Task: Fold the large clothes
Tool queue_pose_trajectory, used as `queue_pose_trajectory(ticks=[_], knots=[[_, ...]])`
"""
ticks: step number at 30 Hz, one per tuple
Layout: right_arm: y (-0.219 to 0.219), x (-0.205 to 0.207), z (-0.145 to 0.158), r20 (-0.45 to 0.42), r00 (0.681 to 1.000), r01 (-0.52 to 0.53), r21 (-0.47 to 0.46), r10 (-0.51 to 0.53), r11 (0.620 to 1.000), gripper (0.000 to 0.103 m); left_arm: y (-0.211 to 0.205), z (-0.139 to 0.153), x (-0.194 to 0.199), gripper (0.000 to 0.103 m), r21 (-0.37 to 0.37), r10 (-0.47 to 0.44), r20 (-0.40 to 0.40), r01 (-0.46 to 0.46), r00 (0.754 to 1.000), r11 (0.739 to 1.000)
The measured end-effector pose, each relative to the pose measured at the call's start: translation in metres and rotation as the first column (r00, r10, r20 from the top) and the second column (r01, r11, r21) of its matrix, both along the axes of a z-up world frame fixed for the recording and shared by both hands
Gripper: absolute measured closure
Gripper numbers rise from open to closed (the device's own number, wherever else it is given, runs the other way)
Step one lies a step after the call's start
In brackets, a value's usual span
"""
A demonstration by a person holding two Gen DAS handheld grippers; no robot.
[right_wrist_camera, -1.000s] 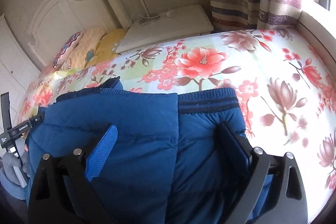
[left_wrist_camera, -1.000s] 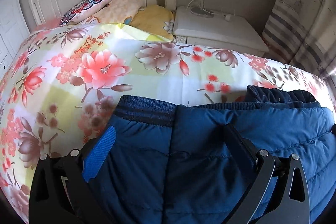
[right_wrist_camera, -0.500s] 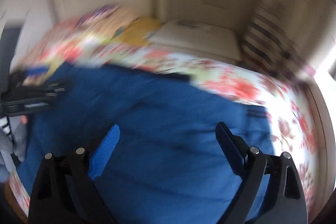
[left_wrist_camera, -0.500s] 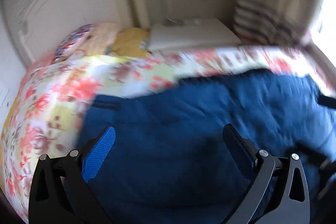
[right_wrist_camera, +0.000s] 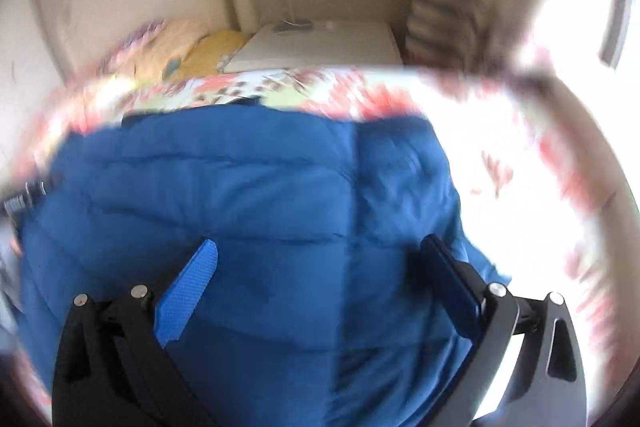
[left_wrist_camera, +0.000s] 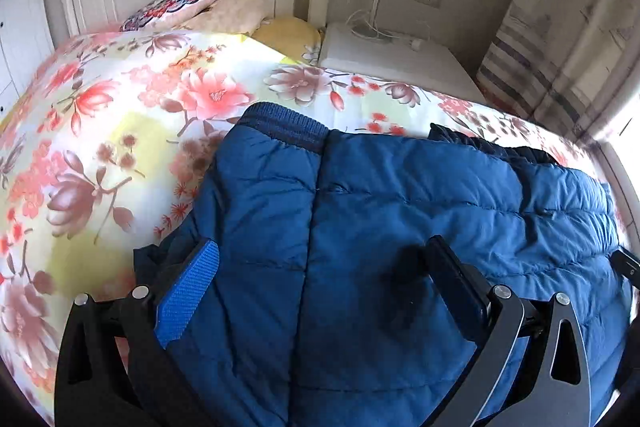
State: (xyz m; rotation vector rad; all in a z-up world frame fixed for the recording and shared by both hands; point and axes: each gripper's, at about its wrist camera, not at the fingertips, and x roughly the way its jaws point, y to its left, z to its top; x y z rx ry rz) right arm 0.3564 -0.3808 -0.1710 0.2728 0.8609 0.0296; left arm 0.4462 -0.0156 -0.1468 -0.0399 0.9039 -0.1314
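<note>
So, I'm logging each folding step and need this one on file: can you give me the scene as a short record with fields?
garment: blue padded jacket, lying folded on the bed
surface: floral bedspread
left tongs: wide apart over the jacket, not pinching it
right tongs: opening, jacket beneath them, no grip seen
background: white bedside table, pillows at the headboard
image quality: right wrist view blurred

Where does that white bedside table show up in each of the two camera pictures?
Left wrist: the bedside table sits upper right of centre, beyond the bed's far edge.
Right wrist: blurred, it sits at upper centre.
Shared landmark: the yellow pillow just to its left in both.
</note>
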Motion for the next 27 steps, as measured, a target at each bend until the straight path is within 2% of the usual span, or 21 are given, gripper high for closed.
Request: queue_pose_trajectory(ticks=[4,8,10,12,13,15,17,18,20,21,22,23,27], knots=[[0.007,0.003,-0.004,0.007,1.000,0.000,-0.034,0.000,0.999,0.002,-0.018,-0.004,0.003,0.004,0.111,0.009,0.006,-0.010,1.000,0.994],[0.006,0.006,-0.006,0.027,1.000,-0.001,0.015,0.001,1.000,0.002,-0.013,-0.003,0.004,0.004,0.049,0.013,0.006,-0.013,1.000,0.999],[0.006,0.005,-0.003,0.028,1.000,0.007,0.016,-0.008,1.000,0.003,-0.007,-0.001,0.005,0.004,0.040,0.015,-0.004,-0.015,1.000,0.999],[0.005,-0.005,0.009,0.046,0.998,0.039,-0.037,-0.037,0.999,0.007,-0.007,0.010,-0.007,0.004,0.079,0.048,0.039,-0.051,0.998,0.996],[0.015,-0.019,0.022,0.089,0.996,0.039,-0.074,-0.032,0.996,0.007,-0.011,0.019,-0.018,0.004,0.092,0.039,0.079,-0.046,0.996,0.995],[0.031,-0.032,0.039,0.146,0.989,0.006,-0.092,0.007,0.996,0.006,-0.023,0.031,-0.038,0.004,0.078,0.000,0.121,-0.009,0.993,0.997],[0.068,-0.045,0.051,0.176,0.980,-0.065,-0.156,0.092,0.986,0.006,-0.050,0.039,-0.060,0.004,0.085,-0.074,0.154,0.062,0.985,0.994],[0.096,-0.047,0.051,0.157,0.973,-0.130,-0.224,0.167,0.966,0.006,-0.061,0.040,-0.065,0.004,0.106,-0.100,0.157,0.084,0.983,0.991],[0.132,-0.046,0.042,0.096,0.962,-0.210,-0.331,0.254,0.920,0.006,-0.092,0.027,-0.074,0.004,0.167,-0.166,0.129,0.144,0.978,0.975],[0.149,-0.045,0.031,0.058,0.957,-0.243,-0.374,0.284,0.895,0.006,-0.101,0.019,-0.075,0.004,0.198,-0.180,0.112,0.156,0.977,0.968],[0.163,-0.045,0.014,0.016,0.956,-0.261,-0.420,0.294,0.869,0.005,-0.110,0.005,-0.073,0.004,0.260,-0.183,0.087,0.155,0.979,0.953],[0.167,-0.045,0.007,0.022,0.957,-0.250,-0.440,0.288,0.863,0.003,-0.112,-0.002,-0.072,0.004,0.272,-0.184,0.090,0.154,0.979,0.950],[0.144,-0.046,0.013,0.035,0.968,-0.218,-0.360,0.247,0.907,0.003,-0.085,0.004,-0.072,0.004,0.172,-0.163,0.073,0.149,0.984,0.974]])
